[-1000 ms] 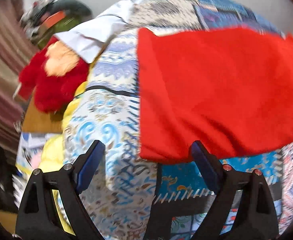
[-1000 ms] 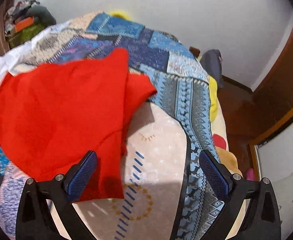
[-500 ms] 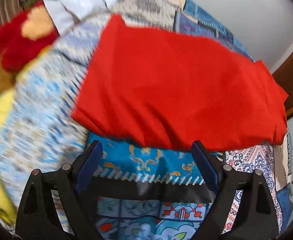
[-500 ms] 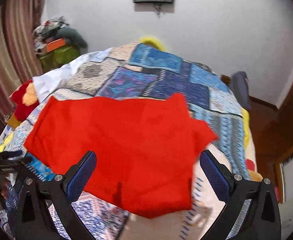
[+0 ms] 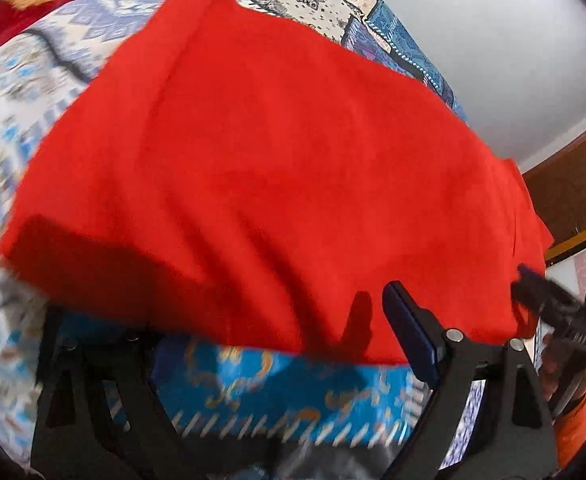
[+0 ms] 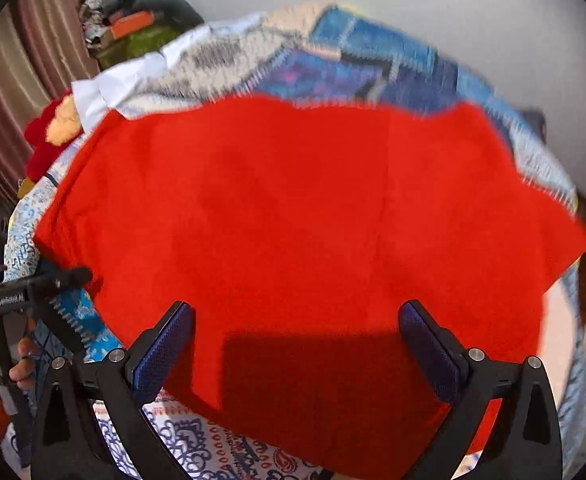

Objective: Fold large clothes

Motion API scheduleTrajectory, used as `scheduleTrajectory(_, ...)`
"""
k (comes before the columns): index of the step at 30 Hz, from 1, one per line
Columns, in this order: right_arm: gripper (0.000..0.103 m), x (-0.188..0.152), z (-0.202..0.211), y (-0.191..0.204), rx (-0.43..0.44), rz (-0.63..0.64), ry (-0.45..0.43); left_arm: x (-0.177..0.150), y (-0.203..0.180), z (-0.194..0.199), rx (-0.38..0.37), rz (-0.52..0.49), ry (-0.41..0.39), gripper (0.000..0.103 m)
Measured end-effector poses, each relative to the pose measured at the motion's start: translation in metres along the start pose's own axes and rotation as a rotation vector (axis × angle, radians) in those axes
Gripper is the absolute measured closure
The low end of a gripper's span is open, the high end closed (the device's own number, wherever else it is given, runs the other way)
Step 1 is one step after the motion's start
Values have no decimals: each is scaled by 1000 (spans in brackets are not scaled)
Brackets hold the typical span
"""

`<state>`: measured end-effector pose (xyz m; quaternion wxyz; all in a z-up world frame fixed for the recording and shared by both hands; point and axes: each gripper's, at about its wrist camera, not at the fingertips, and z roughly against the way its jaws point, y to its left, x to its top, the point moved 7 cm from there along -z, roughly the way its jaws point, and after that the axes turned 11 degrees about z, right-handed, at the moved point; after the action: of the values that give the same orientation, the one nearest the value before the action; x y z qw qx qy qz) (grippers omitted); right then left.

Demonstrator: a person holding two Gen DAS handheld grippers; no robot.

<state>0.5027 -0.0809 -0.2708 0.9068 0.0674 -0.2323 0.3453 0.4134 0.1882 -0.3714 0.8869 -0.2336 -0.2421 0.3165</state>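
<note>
Nearest, two black hand-held tongs with blue pads hover over a bed, both spread wide and released, gripping nothing. On the left gripper (image 5: 269,316), one blue-padded finger (image 5: 409,332) stands over the near hem of a red garment (image 5: 277,168), while its other finger is hidden beneath that hem, so the cloth's edge lies between the open jaws without being pinched. The right gripper (image 6: 295,344) hangs above the garment's near middle, its two fingers well apart, casting a dark square shadow onto the cloth.

At the side of the right wrist view, a person's hand (image 6: 21,360) grips the handle of the left tool, above an orange sleeve.

Beneath both tools, the red garment (image 6: 305,216) is spread flat across a patchwork quilt (image 5: 285,392) of blue, white and cream squares. It covers most of the bed's middle, and one short sleeve sticks out at the right edge. Soft wrinkles run along its near edge.

Farther off, a white sheet (image 6: 121,80) lies bunched at the far left corner of the bed, just beside a red and tan plush toy (image 6: 53,136). Behind them stands a pile of bags and clothes (image 6: 133,16), next to striped brown curtains (image 6: 17,92). A plain white wall (image 6: 473,28) closes the room.
</note>
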Motion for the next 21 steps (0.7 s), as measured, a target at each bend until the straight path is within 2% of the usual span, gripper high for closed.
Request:
scheduleTrajectory(5,0,-6,-5,-5,44,-22,-21,26,-14,-19,-23,14,-46,14)
scheduleTrajectory(7,0,-7,-4,-5,43,-15,-19,42,-16,-23,-19,34,-73,25)
scheduleTrajectory(9,0,-7,-4,-4,41,-6,-19,56,-12,-22,9,61,-97,51)
scheduleTrajectory(12,0,-6,-2,-3,44,4,-13,75,-4,-10,24,103,-144,71)
scheduleTrajectory(14,0,-3,0,-2,49,2,2,81,-8,1,13,95,-173,78)
scheduleTrajectory(16,0,4,6,3,69,-5,0,82,-18,22,32,34,-228,82)
scheduleTrajectory(18,0,16,15,11,88,-3,-34,79,-29,40,40,-16,-269,88)
scheduleTrajectory(21,0,40,21,29,77,8,-85,74,-46,67,47,-84,-302,89)
